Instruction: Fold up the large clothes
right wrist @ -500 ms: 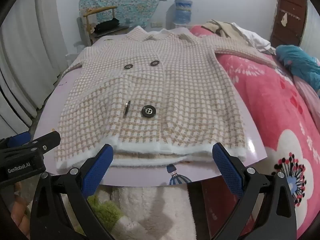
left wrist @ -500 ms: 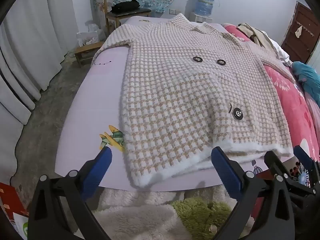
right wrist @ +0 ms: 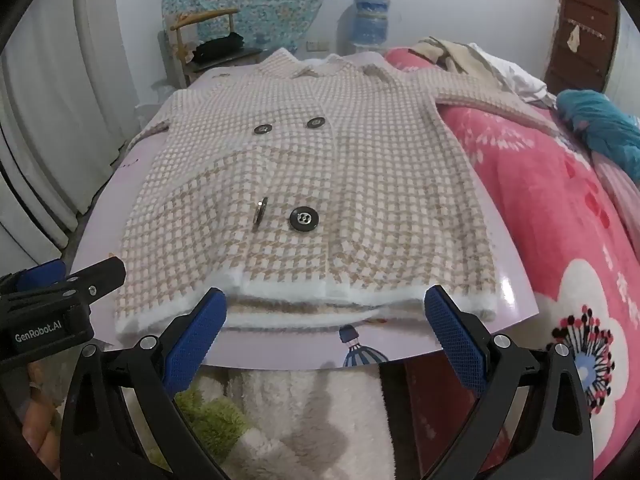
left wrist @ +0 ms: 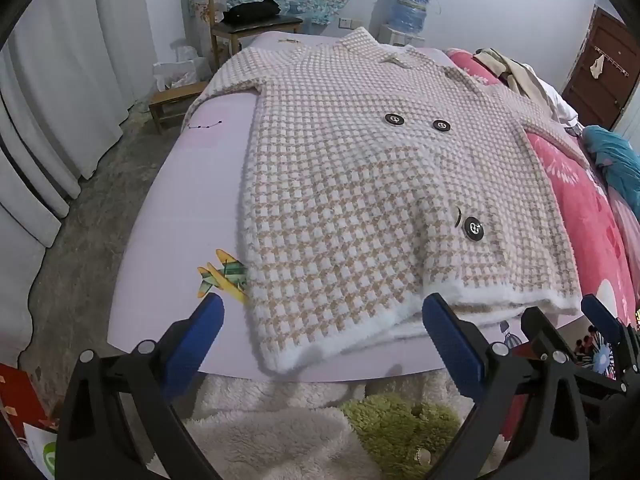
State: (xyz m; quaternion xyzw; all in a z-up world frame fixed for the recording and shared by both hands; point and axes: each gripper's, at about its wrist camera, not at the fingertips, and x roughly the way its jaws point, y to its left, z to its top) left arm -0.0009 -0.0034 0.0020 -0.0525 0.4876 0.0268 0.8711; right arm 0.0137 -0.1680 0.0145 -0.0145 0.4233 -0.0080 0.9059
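A beige-and-white houndstooth coat point(left wrist: 372, 200) point(right wrist: 316, 200) with black buttons lies spread flat, front up, on a lilac board point(left wrist: 176, 240) point(right wrist: 516, 292). Its white hem faces me; its sleeves spread out to both sides at the far end. My left gripper point(left wrist: 322, 320) hovers open just short of the hem's left part, nothing between its blue pads. My right gripper point(right wrist: 326, 312) is open too, near the hem's middle, empty. The right gripper point(left wrist: 600, 328) shows at the left wrist view's right edge, and the left gripper point(right wrist: 60, 284) at the right wrist view's left edge.
The board rests on a bed with a pink flowered blanket point(right wrist: 568, 240). A clothes pile point(right wrist: 472, 60) and teal cloth point(right wrist: 600, 128) lie far right. A wooden chair point(left wrist: 240, 20), stool point(left wrist: 176, 100) and water bottle point(left wrist: 412, 4) stand beyond. White curtains point(left wrist: 48, 120) hang left. A fluffy white and green textile point(left wrist: 320, 420) lies below.
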